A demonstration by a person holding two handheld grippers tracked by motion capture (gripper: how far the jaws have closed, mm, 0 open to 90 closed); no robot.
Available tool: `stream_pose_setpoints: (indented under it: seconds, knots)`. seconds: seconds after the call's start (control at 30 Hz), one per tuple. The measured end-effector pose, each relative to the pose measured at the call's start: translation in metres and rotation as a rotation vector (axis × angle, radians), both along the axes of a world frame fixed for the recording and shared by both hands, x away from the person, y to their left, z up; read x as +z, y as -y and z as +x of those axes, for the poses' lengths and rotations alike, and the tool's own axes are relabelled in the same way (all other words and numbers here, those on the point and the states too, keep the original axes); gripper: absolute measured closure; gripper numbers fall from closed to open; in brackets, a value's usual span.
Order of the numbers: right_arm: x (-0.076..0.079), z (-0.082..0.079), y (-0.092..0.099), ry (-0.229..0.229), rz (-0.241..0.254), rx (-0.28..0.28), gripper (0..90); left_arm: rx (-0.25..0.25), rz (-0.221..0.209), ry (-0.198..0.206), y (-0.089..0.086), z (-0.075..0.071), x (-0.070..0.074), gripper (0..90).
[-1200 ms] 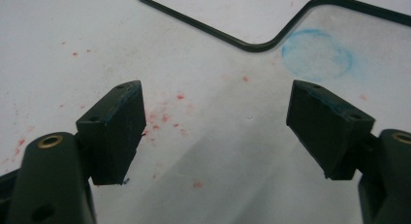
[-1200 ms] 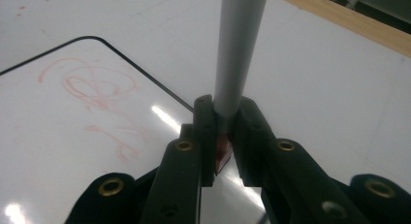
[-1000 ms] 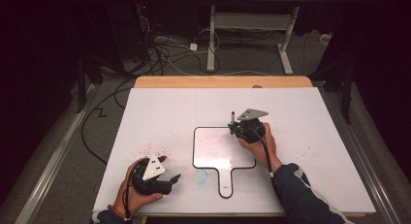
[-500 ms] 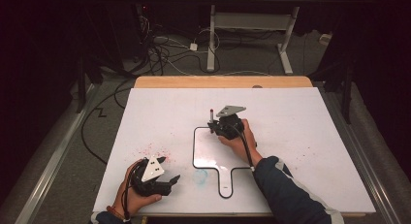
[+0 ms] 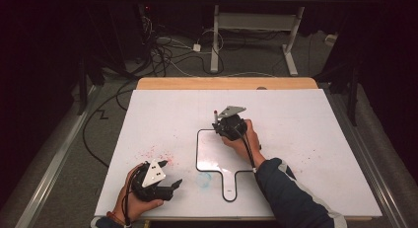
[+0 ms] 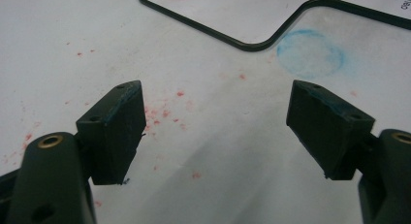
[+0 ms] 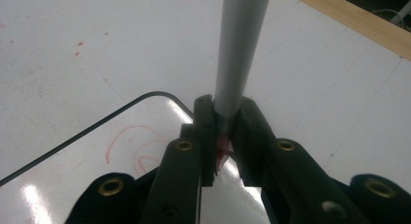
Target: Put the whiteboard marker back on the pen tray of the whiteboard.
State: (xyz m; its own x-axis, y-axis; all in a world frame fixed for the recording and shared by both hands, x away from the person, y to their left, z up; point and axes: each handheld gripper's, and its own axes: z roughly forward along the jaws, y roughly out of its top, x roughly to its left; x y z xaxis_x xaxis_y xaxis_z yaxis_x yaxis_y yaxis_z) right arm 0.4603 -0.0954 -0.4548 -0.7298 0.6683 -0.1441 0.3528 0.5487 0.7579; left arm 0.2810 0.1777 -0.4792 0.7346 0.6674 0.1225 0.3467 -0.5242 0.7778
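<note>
A small paddle-shaped whiteboard (image 5: 217,156) with a black rim lies in the middle of the large white sheet (image 5: 305,119). My right gripper (image 5: 217,127) is above the board's top left corner, shut on a grey marker (image 5: 215,117) that stands upright. In the right gripper view the jaws (image 7: 224,132) pinch the marker (image 7: 241,44) near its red tip, over faint red scribbles (image 7: 128,146) on the board (image 7: 58,170). My left gripper (image 5: 170,173) rests at the sheet's near left, open and empty. The left gripper view shows its pads (image 6: 118,127) wide apart over bare sheet.
Red specks (image 6: 165,112) dot the sheet by the left gripper. A blue smudge (image 6: 310,52) lies beside the board's handle (image 5: 231,188). The table's wooden far edge (image 5: 226,83) borders the sheet. Cables (image 5: 167,55) and desk legs (image 5: 215,45) stand on the floor beyond.
My right gripper has carried the marker leftward from the board's top right toward its top left corner. The left gripper has stayed put.
</note>
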Motion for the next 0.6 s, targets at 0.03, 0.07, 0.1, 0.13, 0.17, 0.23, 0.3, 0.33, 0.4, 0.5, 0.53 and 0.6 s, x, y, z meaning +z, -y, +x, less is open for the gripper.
stream_pose_setpoints:
  seconds: [0.03,0.07,0.1,0.13,0.17,0.23,0.3,0.33,0.4,0.5,0.53,0.6]
  knots:
    - [0.000,-0.002,0.001,-0.004,-0.002,-0.001,81.6,0.005,-0.008,0.001,-0.001,-0.001,0.000,20.9]
    - [0.001,-0.002,0.004,-0.007,-0.006,-0.001,81.6,0.006,-0.006,0.000,-0.002,-0.001,0.000,20.9]
    - [0.001,-0.003,0.007,-0.016,0.005,-0.006,81.6,0.009,-0.011,0.001,-0.002,-0.002,0.000,20.9]
    - [0.002,-0.003,0.013,-0.020,0.005,-0.016,81.6,0.008,-0.006,0.004,-0.002,-0.002,0.001,20.9]
    - [0.002,-0.003,0.015,-0.020,0.003,-0.025,81.6,0.007,-0.005,0.005,-0.003,-0.003,0.001,20.9]
    - [0.001,-0.001,0.020,-0.029,0.032,-0.028,81.7,0.006,-0.003,0.005,-0.003,-0.005,0.001,20.9]
    - [-0.001,-0.001,0.017,-0.023,0.043,-0.028,81.6,0.007,-0.004,0.005,-0.003,-0.005,0.001,20.9]
    - [-0.001,-0.002,0.013,-0.024,0.046,-0.019,81.6,0.008,-0.009,0.005,-0.003,-0.006,0.001,20.9]
    - [-0.003,-0.003,0.000,-0.018,0.057,0.018,81.6,0.007,-0.007,0.007,-0.002,-0.006,0.001,20.9]
    - [-0.005,-0.007,-0.023,-0.028,0.075,0.068,81.6,0.003,-0.001,0.006,-0.002,-0.005,0.001,20.9]
    - [-0.006,-0.010,-0.030,-0.025,0.076,0.088,81.6,0.000,-0.001,0.004,-0.002,-0.005,0.001,20.9]
    - [-0.007,-0.016,-0.041,-0.044,0.094,0.118,81.6,-0.001,-0.002,0.003,-0.002,-0.005,0.001,20.8]
